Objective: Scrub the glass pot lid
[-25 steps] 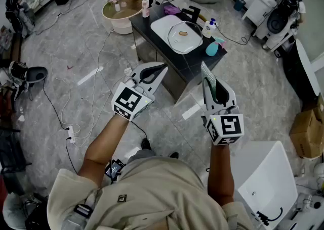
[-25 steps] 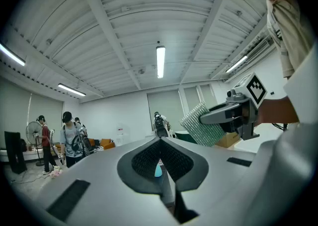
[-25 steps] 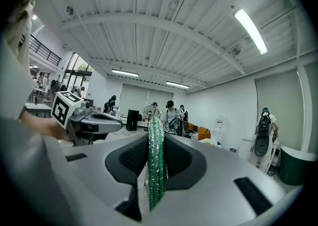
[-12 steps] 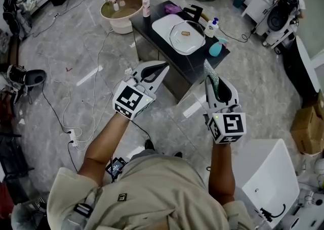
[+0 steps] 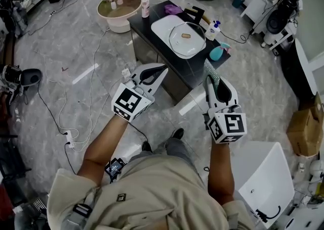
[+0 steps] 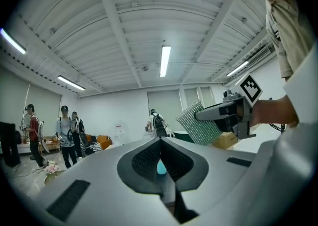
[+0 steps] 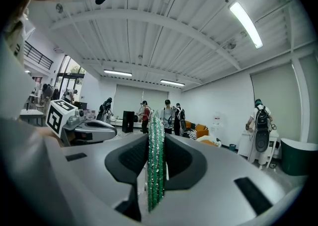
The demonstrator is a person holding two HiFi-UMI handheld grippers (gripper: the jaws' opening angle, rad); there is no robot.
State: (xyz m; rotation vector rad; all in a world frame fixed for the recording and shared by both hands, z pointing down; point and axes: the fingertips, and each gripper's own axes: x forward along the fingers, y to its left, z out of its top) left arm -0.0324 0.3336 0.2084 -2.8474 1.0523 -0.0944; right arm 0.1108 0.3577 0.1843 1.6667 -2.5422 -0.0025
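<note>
Lid: the glass pot lid [image 5: 186, 36] sits on a white tray [image 5: 161, 24] mid-tabletop [image 5: 198, 63], ahead of me, well apart.
Pad: my right gripper [image 5: 211, 78] [image 7: 155, 140] clamps the green scouring pad [image 5: 206, 68] [image 7: 155, 170].
Free: my left gripper [image 5: 161, 68] [image 6: 160, 143] is clenched, empty.
Nearer: neither, apparently.

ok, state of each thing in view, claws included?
left claw: shut, empty
right claw: shut on scrub pad
scrub pad: clamped, sticking out past the jaws
glass lid: flat on white tray, knob up, untouched
pump bottle: upright on black table
</note>
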